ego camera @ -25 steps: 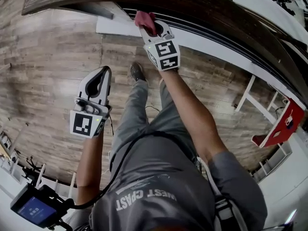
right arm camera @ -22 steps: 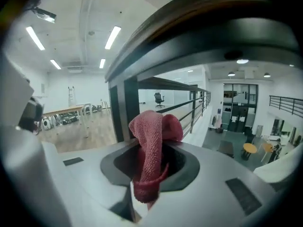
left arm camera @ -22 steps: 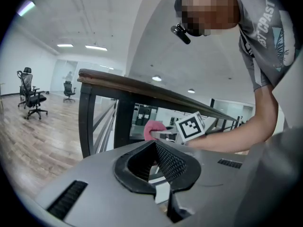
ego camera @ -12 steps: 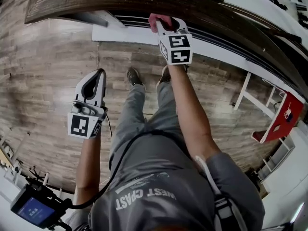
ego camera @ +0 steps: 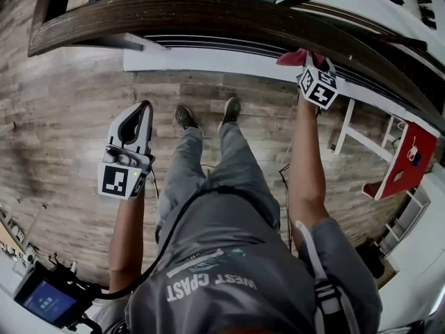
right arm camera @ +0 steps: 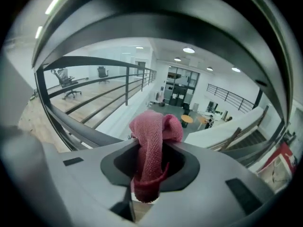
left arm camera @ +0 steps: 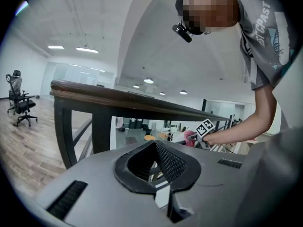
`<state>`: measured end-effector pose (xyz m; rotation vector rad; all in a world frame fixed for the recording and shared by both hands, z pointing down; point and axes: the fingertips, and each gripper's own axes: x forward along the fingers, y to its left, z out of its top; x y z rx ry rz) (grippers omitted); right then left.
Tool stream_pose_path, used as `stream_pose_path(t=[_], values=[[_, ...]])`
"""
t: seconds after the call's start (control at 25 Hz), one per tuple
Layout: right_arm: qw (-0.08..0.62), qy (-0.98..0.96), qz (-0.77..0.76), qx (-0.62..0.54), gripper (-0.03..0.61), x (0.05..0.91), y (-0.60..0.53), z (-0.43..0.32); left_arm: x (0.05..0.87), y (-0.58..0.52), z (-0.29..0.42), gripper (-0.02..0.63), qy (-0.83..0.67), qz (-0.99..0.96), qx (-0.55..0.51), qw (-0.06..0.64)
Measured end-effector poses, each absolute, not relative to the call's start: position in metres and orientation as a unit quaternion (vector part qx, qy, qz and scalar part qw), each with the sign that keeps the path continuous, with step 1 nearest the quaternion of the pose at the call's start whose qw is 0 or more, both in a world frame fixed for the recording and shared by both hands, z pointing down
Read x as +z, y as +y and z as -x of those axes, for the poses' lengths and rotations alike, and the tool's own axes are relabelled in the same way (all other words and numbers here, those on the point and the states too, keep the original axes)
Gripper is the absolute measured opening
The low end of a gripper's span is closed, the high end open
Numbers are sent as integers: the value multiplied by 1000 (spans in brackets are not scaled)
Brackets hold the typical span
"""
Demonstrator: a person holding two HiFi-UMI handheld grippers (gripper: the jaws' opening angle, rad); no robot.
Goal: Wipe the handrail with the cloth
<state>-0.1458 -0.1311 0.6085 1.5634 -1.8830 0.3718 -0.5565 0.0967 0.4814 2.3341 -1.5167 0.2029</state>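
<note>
The dark wooden handrail curves across the top of the head view. My right gripper reaches up to its underside edge on the right, shut on a red cloth that presses against the rail. In the right gripper view the cloth bunches out of the closed jaws of the right gripper. My left gripper hangs low at the left, well away from the rail, shut and holding nothing. The left gripper view shows the rail from below, with the cloth far along it.
The person's shoes stand on wood flooring below the rail. A white frame and a red object sit at the right. A screen device hangs at bottom left. An office chair stands far left.
My right gripper has slid to the right along the handrail with the cloth in it. The left gripper has stayed almost still.
</note>
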Motion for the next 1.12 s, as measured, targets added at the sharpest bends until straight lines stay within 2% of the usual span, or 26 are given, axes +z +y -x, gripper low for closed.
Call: stream_pose_path(t=[0.2,0.32,0.48,0.72,0.84,0.92,1.12], values=[[304,-833,-456,76,81,568,-107,229,444,84,482,6,-516,-836,90,163],[291,-851,-428,88,81,569,-114,228,424,71,430,6,-507,-843,99,151],[262,-834,-469,122,81,574,-134,145,411,65,390,6,-509,-843,102,144],[236,-761,-586,146,81,552,-145,-93,370,76,296,6,-514,-843,113,114],[249,-717,-631,163,81,552,-157,-144,367,72,287,6,-517,-840,119,110],[251,-726,-621,156,81,546,-158,-124,364,68,287,6,-516,-844,111,100],[256,-838,-466,121,81,565,-142,33,362,55,286,6,-518,-842,116,97]])
